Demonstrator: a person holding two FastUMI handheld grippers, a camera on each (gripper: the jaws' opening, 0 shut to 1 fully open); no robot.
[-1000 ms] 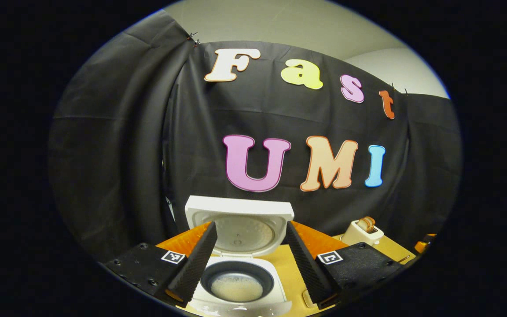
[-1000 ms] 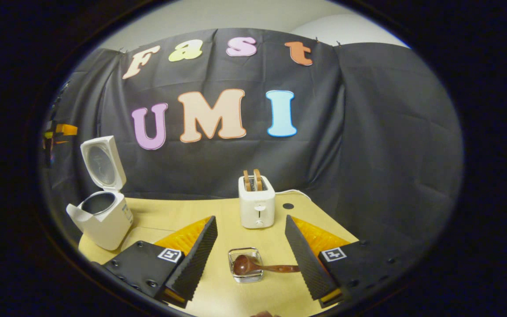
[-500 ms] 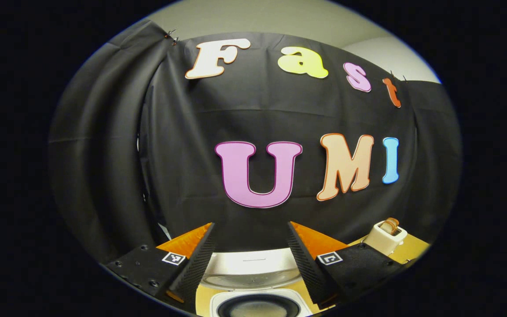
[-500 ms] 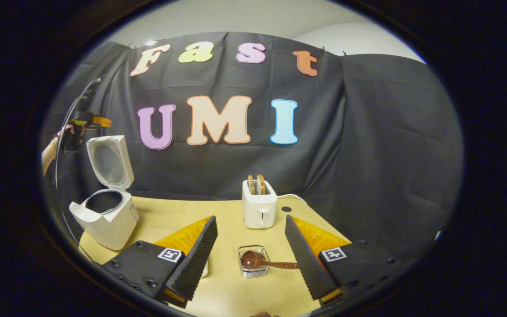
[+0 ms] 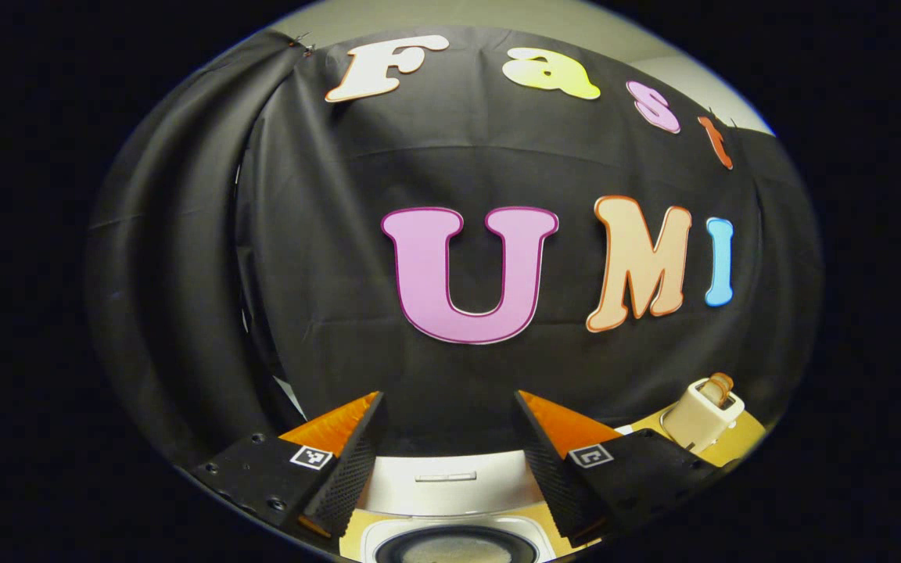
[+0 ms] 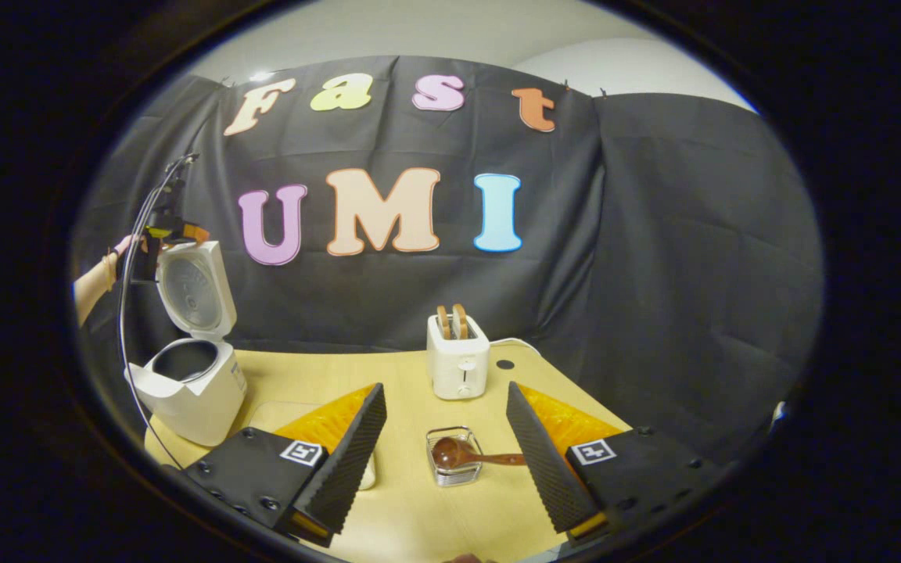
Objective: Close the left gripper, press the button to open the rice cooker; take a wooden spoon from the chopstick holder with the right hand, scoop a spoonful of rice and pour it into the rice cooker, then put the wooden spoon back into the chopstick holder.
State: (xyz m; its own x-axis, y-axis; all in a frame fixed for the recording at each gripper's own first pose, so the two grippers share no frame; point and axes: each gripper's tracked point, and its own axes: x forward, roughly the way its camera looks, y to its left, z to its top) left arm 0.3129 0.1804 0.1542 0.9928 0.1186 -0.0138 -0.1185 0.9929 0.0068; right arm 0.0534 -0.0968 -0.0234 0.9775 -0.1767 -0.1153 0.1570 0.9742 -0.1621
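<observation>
My left gripper hangs above the rice cooker, jaws spread wide with nothing between them; in the right gripper view it sits level with the top edge of the raised lid, my hand behind it. The lid stands upright, its inner face turned toward the toaster, over the open pot. My right gripper is low over the table, fingers wide apart and empty. Between them the wooden spoon lies flat, bowl resting in the wire chopstick holder, handle pointing toward my right finger.
</observation>
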